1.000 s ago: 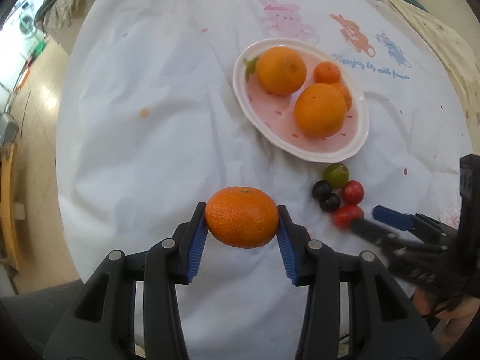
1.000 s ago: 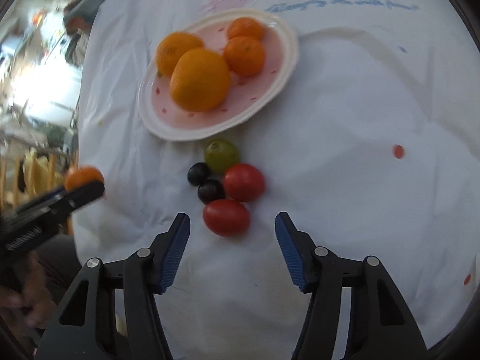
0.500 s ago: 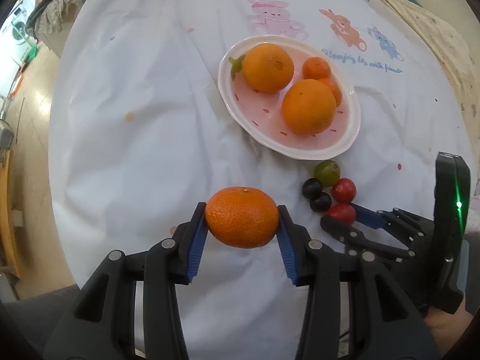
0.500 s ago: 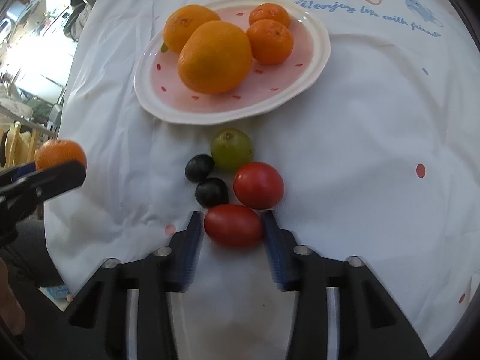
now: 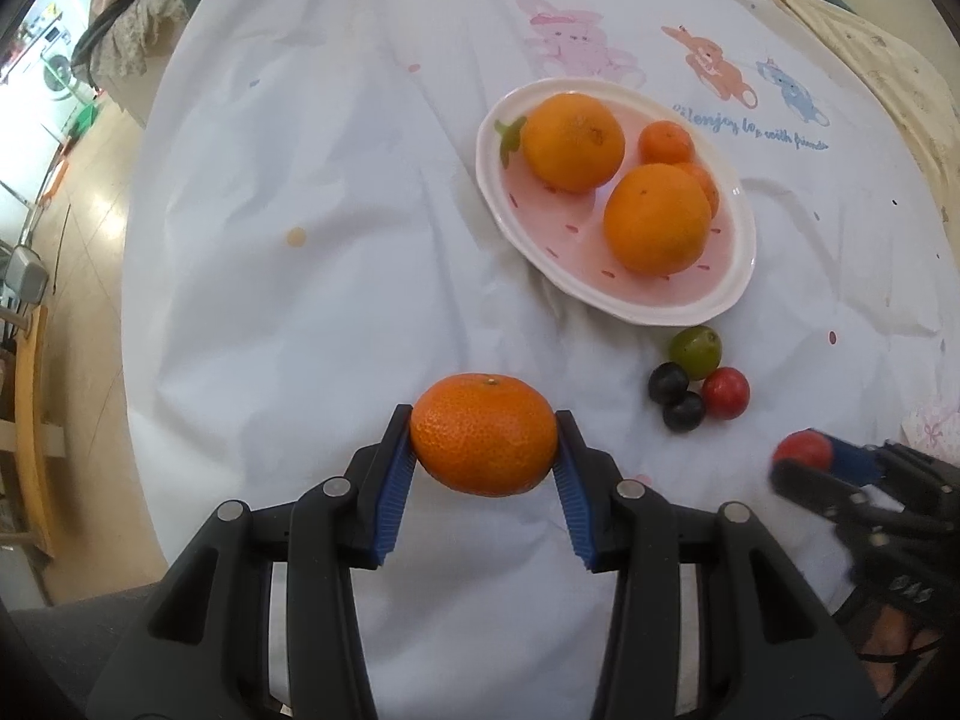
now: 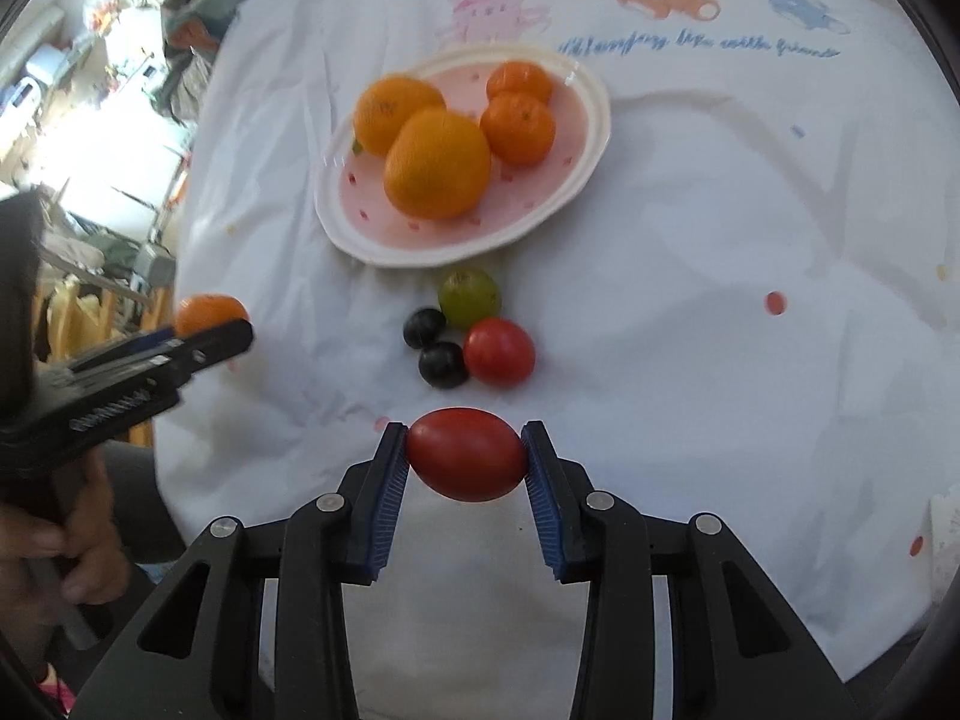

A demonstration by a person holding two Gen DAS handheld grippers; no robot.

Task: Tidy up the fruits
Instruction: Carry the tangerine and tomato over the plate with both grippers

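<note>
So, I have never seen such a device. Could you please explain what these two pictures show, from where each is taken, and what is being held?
There is no robot here. A person holds a hand-operated two-finger clamp in each hand, and each clamp carries a wide-angle camera looking along its fingers.

One picture is from the left gripper, which is closed on a mandarin. The other is from the right gripper, closed on an oval red tomato.

On the white tablecloth stands a pink plate with four orange fruits. Beside it lie a green fruit, two dark berries and a round red tomato.
</note>
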